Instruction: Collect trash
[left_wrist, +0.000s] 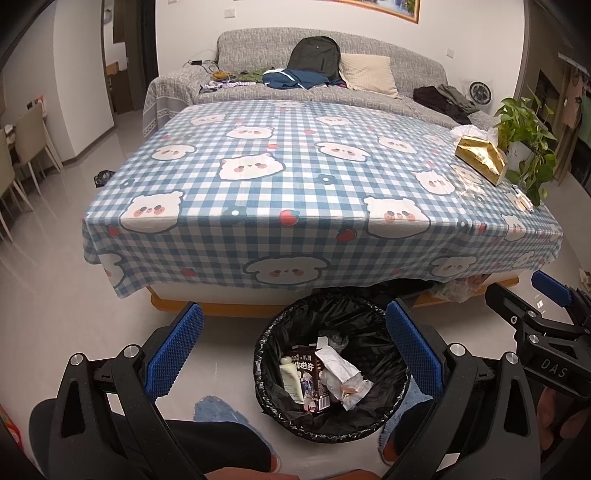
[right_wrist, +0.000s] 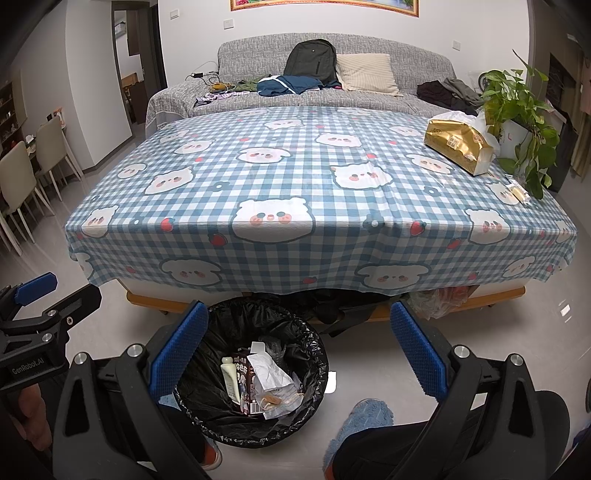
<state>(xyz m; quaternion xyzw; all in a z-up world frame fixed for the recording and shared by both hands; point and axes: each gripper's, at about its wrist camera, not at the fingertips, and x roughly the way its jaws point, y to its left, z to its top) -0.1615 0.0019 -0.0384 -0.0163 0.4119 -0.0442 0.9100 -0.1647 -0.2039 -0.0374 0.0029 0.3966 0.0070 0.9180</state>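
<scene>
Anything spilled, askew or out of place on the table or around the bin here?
Nothing is spilled. The trash bin stands upright with its rubbish inside. The tablecloth hangs unevenly, with crumpled plastic poking out beneath its front right edge. Both tongs are open and empty.

From my remote feed: a bench draped in blue-checked cloth fills a living room with a glossy pale floor. Behind it stands a grey sofa against a white wall, under a gilt-framed picture. Pale dining chairs sit left; a doorway, apparently unlit, opens beyond.
</scene>
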